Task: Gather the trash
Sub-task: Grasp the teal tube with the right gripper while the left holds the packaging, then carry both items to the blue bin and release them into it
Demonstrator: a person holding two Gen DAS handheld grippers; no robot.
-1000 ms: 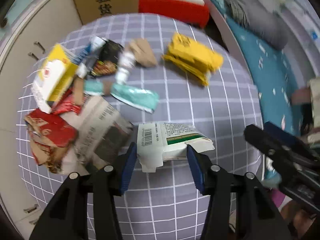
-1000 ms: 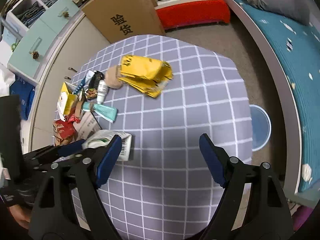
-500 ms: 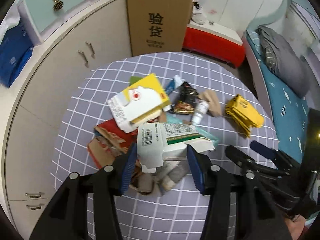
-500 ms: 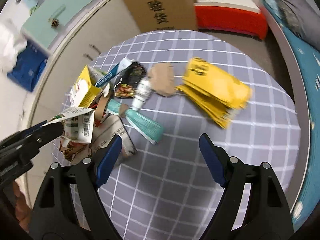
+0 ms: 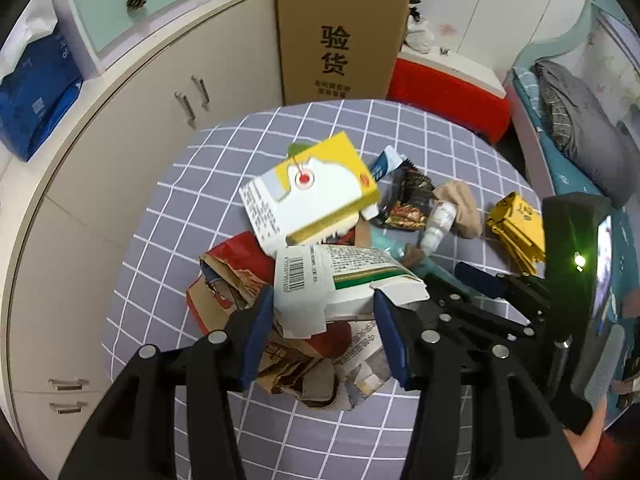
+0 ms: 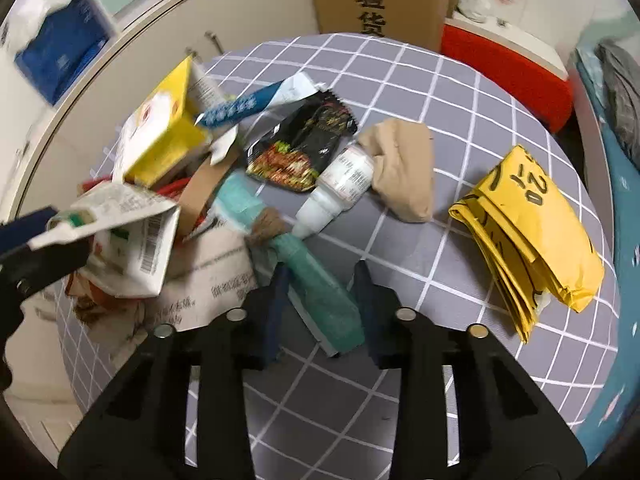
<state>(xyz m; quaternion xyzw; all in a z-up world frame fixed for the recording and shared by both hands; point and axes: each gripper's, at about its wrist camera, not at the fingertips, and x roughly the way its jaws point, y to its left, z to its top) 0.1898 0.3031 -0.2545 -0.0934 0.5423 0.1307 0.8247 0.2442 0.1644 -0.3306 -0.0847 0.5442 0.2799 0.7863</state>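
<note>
Trash litters the tabletop point(image 6: 460, 128): the left gripper point(image 5: 324, 312) clamps a barcoded white carton point(image 5: 340, 276); the right gripper point(image 6: 320, 300), fingers just closing, straddles a teal packet point(image 6: 320, 296); the cardboard box point(image 5: 340, 36) reads "验货".

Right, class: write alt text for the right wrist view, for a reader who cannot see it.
The right gripper, its jaws just closing, straddles a teal packet on a grey checked table. Left lies a trash pile; right, folded yellow bags. The left gripper holds a white carton.
</note>
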